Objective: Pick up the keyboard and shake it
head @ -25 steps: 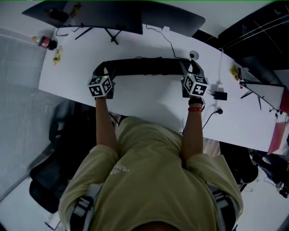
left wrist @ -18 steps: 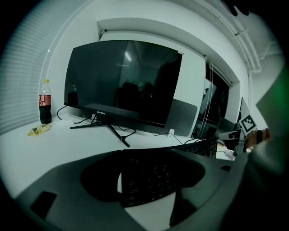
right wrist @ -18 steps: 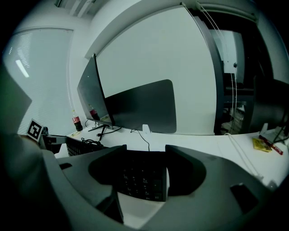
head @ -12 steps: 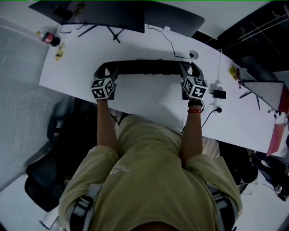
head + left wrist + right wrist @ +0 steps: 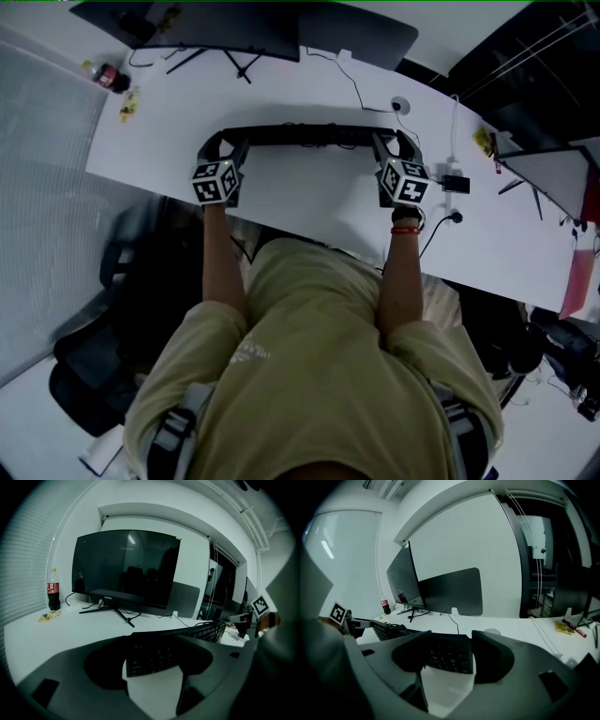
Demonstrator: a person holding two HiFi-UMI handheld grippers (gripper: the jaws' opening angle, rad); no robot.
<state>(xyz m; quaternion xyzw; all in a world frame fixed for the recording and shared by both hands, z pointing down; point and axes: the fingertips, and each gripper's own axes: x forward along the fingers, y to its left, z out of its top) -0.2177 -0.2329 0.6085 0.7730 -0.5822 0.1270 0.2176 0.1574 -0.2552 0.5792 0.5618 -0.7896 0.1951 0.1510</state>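
The long black plastic keyboard (image 5: 309, 136) runs between the dark grey left gripper (image 5: 223, 146) and the dark grey right gripper (image 5: 397, 145). Each gripper bears a cube (image 5: 214, 181) patterned with black-and-white square markers. Under both grippers the surface (image 5: 309, 202) is plain white. Beyond the left gripper are a glossy black flat monitor (image 5: 124, 566) and a dark plastic bottle (image 5: 53, 590) with a red label. Behind the right gripper are a red wristband (image 5: 405, 228) and a pale khaki shirt (image 5: 319, 375).

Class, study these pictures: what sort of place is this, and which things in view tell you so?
Probably an office or computer workroom: a large monitor stands on a white desk, with a keyboard in front of it and an office chair alongside.
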